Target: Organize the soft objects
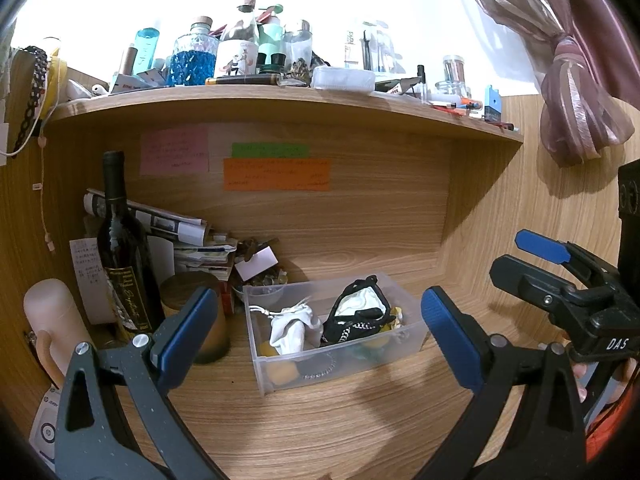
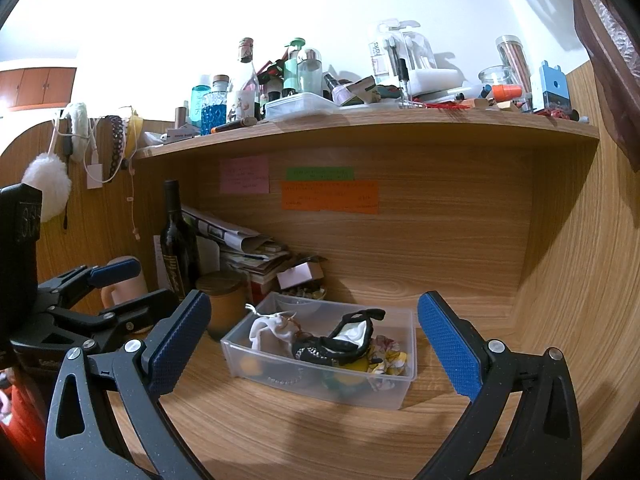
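I held both tools spread and empty: left tool [image 1: 316,328], right tool [image 2: 316,344]. The clear bin [image 2: 394,394] of soft pouches sat straight ahead on the surface, about equally near each.

Left gripper [image 1: 320,332], right gripper [image 2: 316,344]: dark grey speckled arms, textured blue pads, silver screws; right was marked "DAS".
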`<state>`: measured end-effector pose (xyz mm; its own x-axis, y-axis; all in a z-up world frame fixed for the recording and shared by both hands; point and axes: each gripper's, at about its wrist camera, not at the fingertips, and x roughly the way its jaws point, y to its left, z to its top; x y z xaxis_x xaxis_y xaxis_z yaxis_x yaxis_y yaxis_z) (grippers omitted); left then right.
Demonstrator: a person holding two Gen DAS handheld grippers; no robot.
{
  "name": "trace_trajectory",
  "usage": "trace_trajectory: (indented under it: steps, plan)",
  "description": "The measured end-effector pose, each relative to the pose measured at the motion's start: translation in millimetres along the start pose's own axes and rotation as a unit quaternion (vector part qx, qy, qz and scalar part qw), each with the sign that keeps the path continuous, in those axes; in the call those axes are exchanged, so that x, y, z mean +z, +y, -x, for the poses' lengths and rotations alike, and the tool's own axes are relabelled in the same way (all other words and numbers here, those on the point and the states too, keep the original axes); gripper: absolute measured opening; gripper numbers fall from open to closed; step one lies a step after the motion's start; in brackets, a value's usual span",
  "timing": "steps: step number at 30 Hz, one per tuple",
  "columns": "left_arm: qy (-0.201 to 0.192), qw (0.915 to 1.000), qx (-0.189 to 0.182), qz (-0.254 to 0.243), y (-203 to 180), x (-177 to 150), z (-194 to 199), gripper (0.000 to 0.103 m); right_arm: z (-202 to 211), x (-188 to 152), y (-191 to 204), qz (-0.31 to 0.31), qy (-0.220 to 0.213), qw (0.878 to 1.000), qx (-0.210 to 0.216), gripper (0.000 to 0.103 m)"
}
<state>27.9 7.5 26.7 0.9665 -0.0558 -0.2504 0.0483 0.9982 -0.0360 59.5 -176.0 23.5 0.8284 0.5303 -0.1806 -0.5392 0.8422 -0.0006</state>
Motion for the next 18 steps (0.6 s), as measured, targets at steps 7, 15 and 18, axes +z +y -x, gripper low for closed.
trace_trajectory:
  steps: [7,15,18]
  plan:
    - [0.005,1.0000,0.005,-0.001,-6.4,-1.4,-2.1,0.103,0.1,-0.5,1.4,0.000,0.001,1.000,-0.001,0.103]
    - [0.004,0.9999,0.005,0.009,-7.2,-0.6,-1.8,0.103,1.5,0.3,4.9,-0.001,0.003,1.000,-0.001,0.103]
    - [0.004,0.9998,0.008,0.016,-8.4,-0.5,-2.4,0.103,1.1,0.2,4.1,-0.001,0.004,1.000,-0.001,0.103]
